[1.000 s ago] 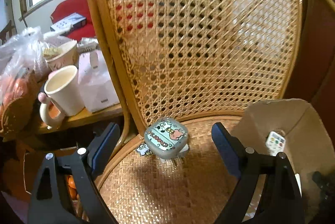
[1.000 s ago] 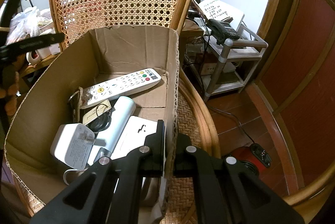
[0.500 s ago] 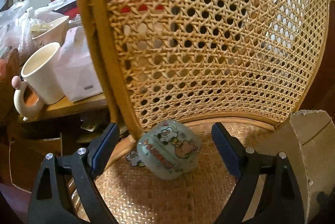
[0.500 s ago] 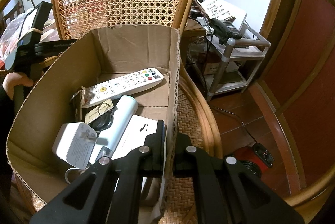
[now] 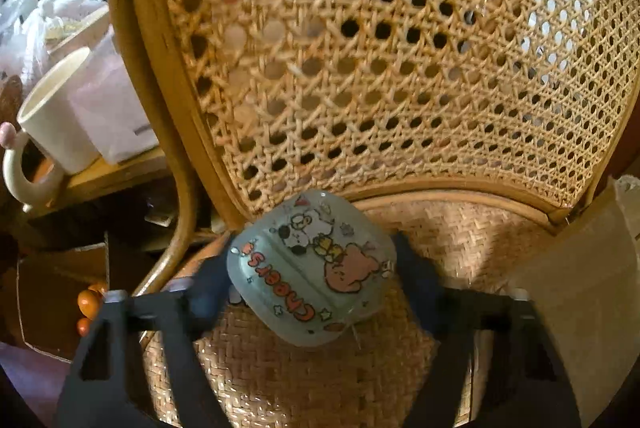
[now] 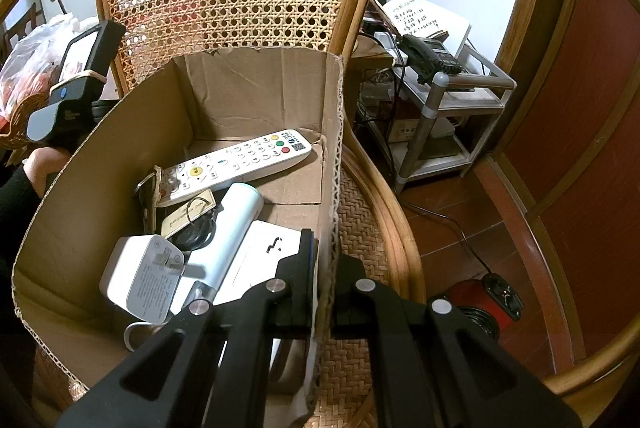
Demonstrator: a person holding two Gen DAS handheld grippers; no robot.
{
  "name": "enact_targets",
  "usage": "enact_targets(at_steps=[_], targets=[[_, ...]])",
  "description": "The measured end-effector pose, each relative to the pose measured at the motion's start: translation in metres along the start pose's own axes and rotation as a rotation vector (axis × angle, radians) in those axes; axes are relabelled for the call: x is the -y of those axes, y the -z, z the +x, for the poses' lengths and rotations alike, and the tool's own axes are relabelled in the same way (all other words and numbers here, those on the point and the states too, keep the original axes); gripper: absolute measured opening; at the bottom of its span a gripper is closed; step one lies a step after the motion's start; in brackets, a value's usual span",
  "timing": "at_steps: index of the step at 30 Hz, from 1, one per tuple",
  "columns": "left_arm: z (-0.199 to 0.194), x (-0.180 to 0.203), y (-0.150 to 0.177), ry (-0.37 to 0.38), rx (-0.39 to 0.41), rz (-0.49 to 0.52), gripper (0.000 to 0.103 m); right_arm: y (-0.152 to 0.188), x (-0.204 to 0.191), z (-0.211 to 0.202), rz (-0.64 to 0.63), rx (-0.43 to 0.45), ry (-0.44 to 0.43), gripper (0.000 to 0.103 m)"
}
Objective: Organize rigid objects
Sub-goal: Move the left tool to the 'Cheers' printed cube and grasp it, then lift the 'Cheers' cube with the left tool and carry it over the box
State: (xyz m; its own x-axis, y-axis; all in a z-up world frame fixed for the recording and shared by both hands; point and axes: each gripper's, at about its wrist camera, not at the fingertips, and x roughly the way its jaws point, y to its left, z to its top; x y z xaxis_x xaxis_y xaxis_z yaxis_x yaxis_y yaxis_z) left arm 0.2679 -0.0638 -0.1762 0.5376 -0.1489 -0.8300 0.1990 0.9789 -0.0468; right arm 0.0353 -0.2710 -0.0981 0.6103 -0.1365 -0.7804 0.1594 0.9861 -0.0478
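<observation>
Since the earlier frames, left tongs (image 5: pixel 312 274) have descended onto the pale green cartoon-printed case (image 5: pixel 310 270) and their jaws have just been closing, the case between them; both pads now sit against its left and right sides, though motion blur hides how firmly they press; the case rests tilted on the woven chair seat (image 5: pixel 304 384), just in front of the cane backrest (image 5: pixel 380 60); right tongs (image 6: pixel 324 264) are unchanged: jaws closed on the right-hand wall of the cardboard box (image 6: pixel 256 96), one finger inside the box and one outside.

Right wrist view, near to far: inside the box lie a white power adapter (image 6: pixel 146 278), prongs upward; a pale blue cylinder (image 6: pixel 232 228) just beside it; a flat white package (image 6: pixel 260 260) under the inner finger; a tan tag (image 6: pixel 188 214) on a dark coiled item; a white remote control (image 6: pixel 240 164) across the far end; the box stands on the same chair seat; beyond its left wall a person's hand (image 6: pixel 42 164) holds the left tool body.

Left wrist view, far left: a cream mug (image 5: pixel 54 132) stands on a wooden surface (image 5: pixel 116 176) beside the chair.
</observation>
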Motion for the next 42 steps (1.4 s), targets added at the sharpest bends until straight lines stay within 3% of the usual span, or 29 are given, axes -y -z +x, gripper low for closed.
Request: enact_targets(at_steps=[4,13,17,23,28,34,39,42], targets=[[0.002,-0.003,0.008,0.037,0.015,0.032,0.061,0.0,0.0,0.0,0.0,0.0,0.0,0.006],[-0.021,-0.005,0.008,0.035,0.066,0.033,0.061,0.0,0.0,0.0,0.0,0.0,0.0,0.006],[-0.045,0.001,0.015,0.03,0.107,0.068,0.061,0.0,0.0,0.0,0.0,0.0,0.0,0.006],[-0.094,0.02,0.017,0.007,0.193,0.198,0.061,0.001,0.0,0.0,0.001,-0.001,0.006,0.006],[-0.146,0.042,0.025,-0.01,0.296,0.276,0.061,0.001,0.0,0.0,0.002,-0.001,0.006,0.006],[-0.211,0.065,0.03,0.106,0.393,0.261,0.061,0.001,0.001,-0.001,0.003,0.0,0.007,0.006],[-0.219,0.08,0.035,0.231,0.333,0.233,0.061,0.001,0.0,-0.001,0.004,0.0,0.008,0.006],[-0.216,0.095,0.042,0.269,0.302,0.273,0.061,0.001,0.0,-0.001,0.004,0.0,0.007,0.006]])
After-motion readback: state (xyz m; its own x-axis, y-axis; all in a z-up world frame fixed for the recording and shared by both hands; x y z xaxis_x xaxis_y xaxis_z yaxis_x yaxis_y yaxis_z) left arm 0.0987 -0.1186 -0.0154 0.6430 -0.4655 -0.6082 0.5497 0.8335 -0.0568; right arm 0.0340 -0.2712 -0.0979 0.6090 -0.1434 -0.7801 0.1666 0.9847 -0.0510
